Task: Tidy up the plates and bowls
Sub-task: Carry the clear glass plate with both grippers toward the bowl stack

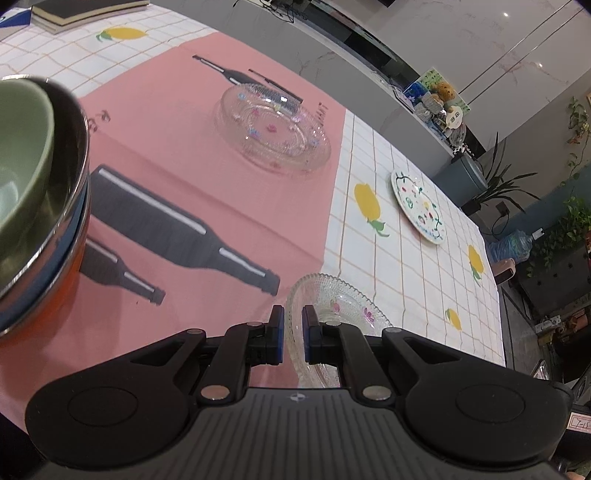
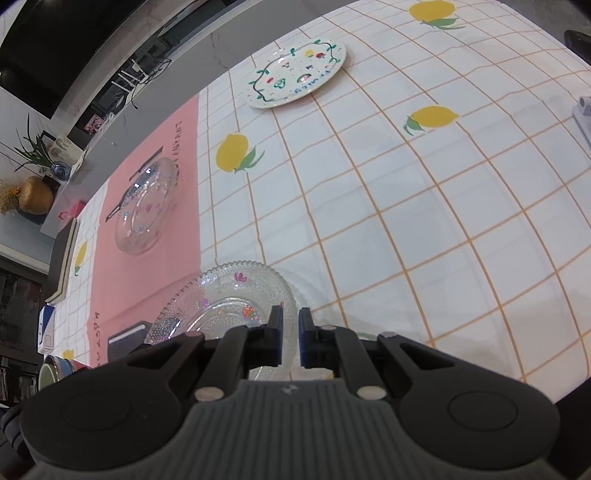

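A clear cut-glass plate (image 1: 343,310) with small painted flowers sits right in front of my left gripper (image 1: 293,332), which is shut on its near rim. The right wrist view shows the same plate (image 2: 229,295), with my right gripper (image 2: 290,332) shut on its rim at the opposite side. A second glass plate (image 1: 273,129) lies further off on the pink cloth (image 1: 184,155). A white painted plate (image 1: 417,206) rests on the checked cloth near the far edge. At the left stands a stack of bowls (image 1: 33,192), a green one on top inside a steel one.
The table carries a white checked lemon-print cloth (image 2: 406,221) with the pink bottle-print cloth over it. A book (image 1: 74,11) lies at a far corner. Beyond the table's edge are a counter, potted plants and shelves.
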Available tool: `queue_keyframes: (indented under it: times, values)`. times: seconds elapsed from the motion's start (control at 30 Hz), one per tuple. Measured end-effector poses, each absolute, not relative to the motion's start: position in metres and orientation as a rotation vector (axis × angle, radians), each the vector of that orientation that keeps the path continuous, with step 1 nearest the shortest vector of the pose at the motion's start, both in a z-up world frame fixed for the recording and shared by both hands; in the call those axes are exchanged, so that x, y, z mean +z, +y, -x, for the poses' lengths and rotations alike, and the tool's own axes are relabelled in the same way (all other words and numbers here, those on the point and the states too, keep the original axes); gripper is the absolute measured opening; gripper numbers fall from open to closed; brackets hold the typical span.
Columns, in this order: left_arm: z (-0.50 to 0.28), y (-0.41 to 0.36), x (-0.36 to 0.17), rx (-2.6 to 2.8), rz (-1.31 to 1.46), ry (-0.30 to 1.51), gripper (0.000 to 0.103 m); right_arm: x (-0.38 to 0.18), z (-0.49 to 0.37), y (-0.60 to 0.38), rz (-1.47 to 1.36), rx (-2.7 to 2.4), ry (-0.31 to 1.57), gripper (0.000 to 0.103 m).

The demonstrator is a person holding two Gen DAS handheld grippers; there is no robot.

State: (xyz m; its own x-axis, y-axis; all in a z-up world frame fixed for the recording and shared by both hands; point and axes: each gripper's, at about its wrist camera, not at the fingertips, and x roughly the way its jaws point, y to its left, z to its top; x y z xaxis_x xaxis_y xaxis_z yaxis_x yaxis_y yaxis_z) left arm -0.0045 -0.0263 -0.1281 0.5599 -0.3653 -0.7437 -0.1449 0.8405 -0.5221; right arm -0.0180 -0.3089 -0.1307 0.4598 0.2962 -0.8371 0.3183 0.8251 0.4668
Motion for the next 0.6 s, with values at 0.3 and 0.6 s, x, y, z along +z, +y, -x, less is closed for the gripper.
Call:
queue_keyframes:
  times: [0.3,0.6]
  values:
    - [0.01,-0.023,-0.139,-0.13,0.572,1.007,0.01,-0.137,0.021,-0.305,-0.627,-0.017,1.129,0.007]
    - [0.013,-0.021,-0.146,-0.125,0.572,1.02,0.01,-0.144,0.019,-0.3,-0.619,-0.018,1.142,0.009]
